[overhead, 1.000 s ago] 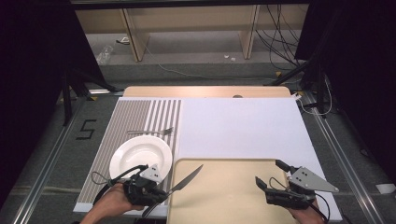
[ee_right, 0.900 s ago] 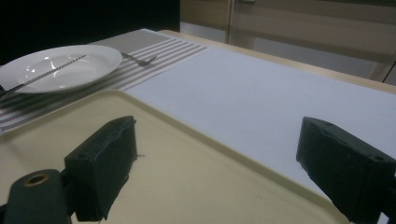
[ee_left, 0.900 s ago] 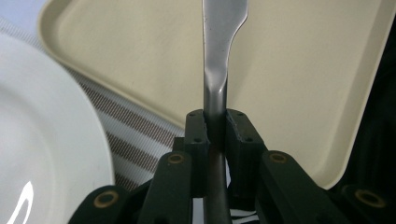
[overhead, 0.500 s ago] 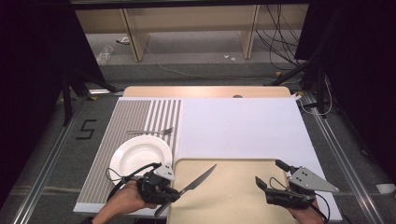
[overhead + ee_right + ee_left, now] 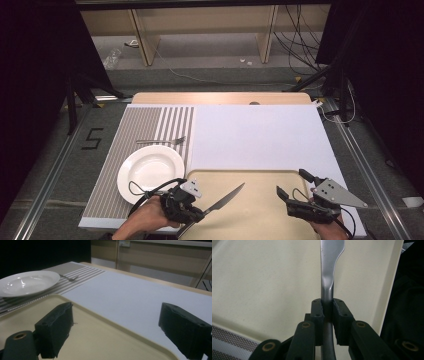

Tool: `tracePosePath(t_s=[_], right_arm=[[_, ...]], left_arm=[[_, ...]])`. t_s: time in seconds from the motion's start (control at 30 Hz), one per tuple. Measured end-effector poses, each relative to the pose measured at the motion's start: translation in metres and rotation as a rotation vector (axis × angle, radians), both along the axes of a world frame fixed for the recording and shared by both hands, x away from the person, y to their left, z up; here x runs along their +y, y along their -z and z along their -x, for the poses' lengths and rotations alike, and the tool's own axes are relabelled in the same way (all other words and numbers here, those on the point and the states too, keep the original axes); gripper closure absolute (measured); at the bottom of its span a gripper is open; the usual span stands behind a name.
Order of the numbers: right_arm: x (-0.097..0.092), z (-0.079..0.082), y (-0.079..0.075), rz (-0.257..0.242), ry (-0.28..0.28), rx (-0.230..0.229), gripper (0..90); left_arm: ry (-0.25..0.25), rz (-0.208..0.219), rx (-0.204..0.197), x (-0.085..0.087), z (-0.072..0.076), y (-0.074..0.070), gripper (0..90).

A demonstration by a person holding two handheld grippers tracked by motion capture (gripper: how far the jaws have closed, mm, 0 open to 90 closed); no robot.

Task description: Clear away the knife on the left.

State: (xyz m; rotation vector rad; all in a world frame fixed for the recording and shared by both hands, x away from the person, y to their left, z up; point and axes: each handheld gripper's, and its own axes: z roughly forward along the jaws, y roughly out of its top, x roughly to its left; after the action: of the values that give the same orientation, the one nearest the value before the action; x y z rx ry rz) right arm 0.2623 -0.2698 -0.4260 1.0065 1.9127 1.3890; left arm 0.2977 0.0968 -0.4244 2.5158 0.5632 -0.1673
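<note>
My left gripper (image 5: 200, 214) is shut on the handle of a metal knife (image 5: 226, 197), whose blade points up and right over the beige tray (image 5: 260, 180). In the left gripper view the jaws clamp the knife (image 5: 329, 270) at its neck, with my left gripper (image 5: 327, 312) above the tray (image 5: 262, 282). My right gripper (image 5: 293, 184) stands open at the tray's right edge with nothing between its fingers. In the right gripper view my right gripper (image 5: 117, 325) hangs low over the tray (image 5: 100, 335).
A white plate (image 5: 150, 167) lies on the striped placemat (image 5: 145, 125) left of the tray, with a fork (image 5: 162, 141) beyond it. A white mat (image 5: 255, 135) covers the table behind the tray. The plate (image 5: 27, 282) and fork (image 5: 68, 278) lie far left in the right gripper view.
My left gripper has carried the knife to the right, further over the tray. The right gripper has stayed where it was.
</note>
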Motion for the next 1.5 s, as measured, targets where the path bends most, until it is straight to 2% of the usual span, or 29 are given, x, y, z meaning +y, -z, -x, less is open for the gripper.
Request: tracePosePath(t_s=[0.17, 0.27, 0.67, 0.9, 1.3, 1.43, 1.47, 1.5], right_arm=[[0.000, 0.000, 0.000, -0.004, 0.002, 0.000, 13.1], [0.000, 0.000, 0.000, -0.004, 0.001, -0.001, 13.1], [0.000, 0.000, -0.001, 0.001, -0.005, -0.001, 13.1], [0.000, 0.000, -0.001, 0.000, -0.007, 0.002, 13.1], [0.000, 0.000, -0.001, 0.000, -0.009, 0.004, 13.1], [0.000, 0.000, -0.001, 0.004, -0.009, 0.007, 13.1], [0.000, 0.001, -0.001, 0.011, -0.010, 0.011, 13.1], [0.000, 0.001, -0.001, 0.011, -0.010, 0.011, 13.1]], left_arm=[[0.015, -0.007, 0.009, -0.007, 0.002, 0.002, 79.3], [0.023, -0.026, 0.031, -0.013, 0.004, 0.009, 79.3], [0.046, -0.068, 0.078, -0.026, 0.007, 0.025, 79.3], [0.045, -0.076, 0.089, -0.029, 0.007, 0.030, 79.3], [0.056, -0.118, 0.102, -0.034, 0.009, 0.040, 79.2], [0.062, -0.108, 0.119, -0.033, 0.009, 0.041, 79.1], [0.039, -0.096, 0.121, -0.033, 0.009, 0.041, 78.2], [0.039, -0.096, 0.121, -0.033, 0.009, 0.041, 76.4]])
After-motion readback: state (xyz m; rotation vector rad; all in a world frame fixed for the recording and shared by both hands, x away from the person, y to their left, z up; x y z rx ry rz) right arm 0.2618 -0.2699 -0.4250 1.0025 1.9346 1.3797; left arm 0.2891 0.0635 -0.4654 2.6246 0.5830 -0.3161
